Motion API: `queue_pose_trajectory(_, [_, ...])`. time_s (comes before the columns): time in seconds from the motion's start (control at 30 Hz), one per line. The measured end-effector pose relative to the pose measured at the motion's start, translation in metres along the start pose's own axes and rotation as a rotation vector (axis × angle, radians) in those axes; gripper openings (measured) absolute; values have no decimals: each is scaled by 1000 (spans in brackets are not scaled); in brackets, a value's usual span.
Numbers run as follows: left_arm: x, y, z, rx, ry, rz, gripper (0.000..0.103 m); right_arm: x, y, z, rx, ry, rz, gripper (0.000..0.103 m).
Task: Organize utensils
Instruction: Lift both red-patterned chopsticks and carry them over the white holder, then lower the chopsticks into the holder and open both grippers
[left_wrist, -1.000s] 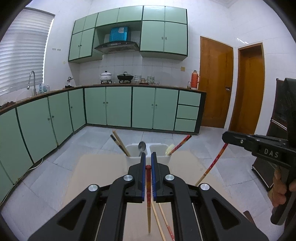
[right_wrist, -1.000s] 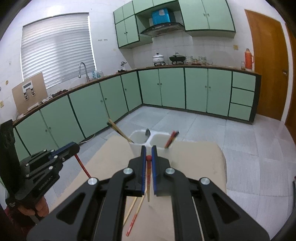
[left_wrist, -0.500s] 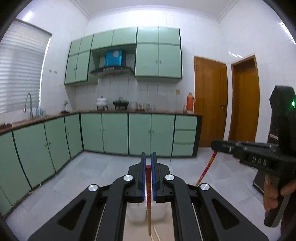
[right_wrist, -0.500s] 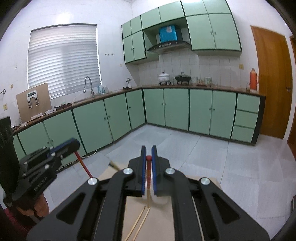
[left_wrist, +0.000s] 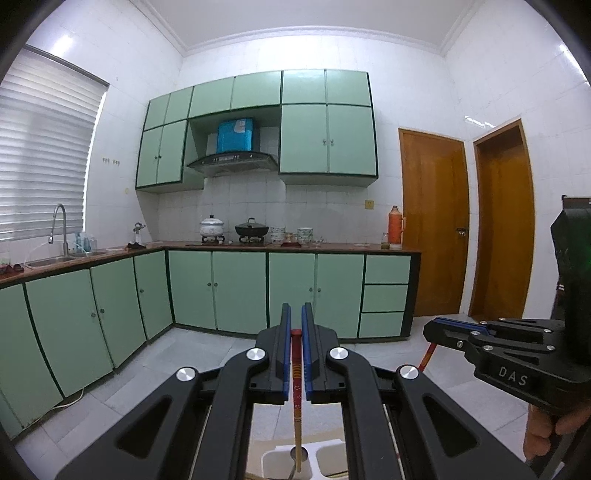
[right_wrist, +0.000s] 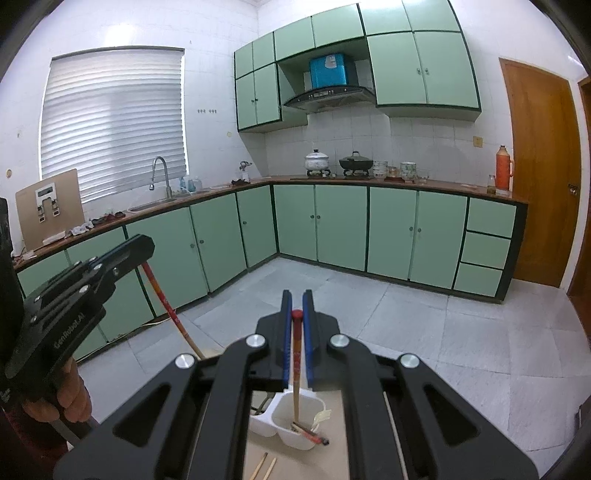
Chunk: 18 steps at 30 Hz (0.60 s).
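**Both grippers raised, a chopstick clamped in each**

Overhead, both grippers sit high above the table, so most of the work surface is cut off behind their black frames.

From the left wrist camera, the left gripper is clenched on a red-topped chopstick that hangs straight down between the blue pads. Its pale lower end reaches toward a white holder, of which only a sliver shows through the frame's gap. A spoon bowl sits just behind the chopstick tip; whether the tip is inside a compartment or only above it cannot be told. The right gripper appears at the right edge, side-on, with a short stretch of its chopstick poking out below; the rest is hidden.

From the right wrist camera, the right gripper is clamped on its own red-topped chopstick, whose lower end dips into the holder's right compartment. Utensil ends lie at the bottom of that compartment, too jumbled to sort out. The left compartment is mostly covered by the frame. Two loose chopsticks lie on the tan table near the holder, only their tips visible. The left gripper shows at the left, held by a hand, with its chopstick slanting down until the frame hides it.
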<state>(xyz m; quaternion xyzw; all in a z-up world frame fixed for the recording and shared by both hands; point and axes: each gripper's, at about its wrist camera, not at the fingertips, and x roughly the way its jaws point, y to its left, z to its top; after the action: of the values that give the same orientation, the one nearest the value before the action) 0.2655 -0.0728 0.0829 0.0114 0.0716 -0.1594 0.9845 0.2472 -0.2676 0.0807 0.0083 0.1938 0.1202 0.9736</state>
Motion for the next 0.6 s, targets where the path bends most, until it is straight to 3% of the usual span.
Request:
queue_pose_trajectory(0.4, [54,13,-47,-13,99,29,5,62,0,-29,2,68,-16,5])
queue_pose_trajectory(0.6, [75,21,-75,-20,199,29,6,85,3,-54,-7,150,-18,7])
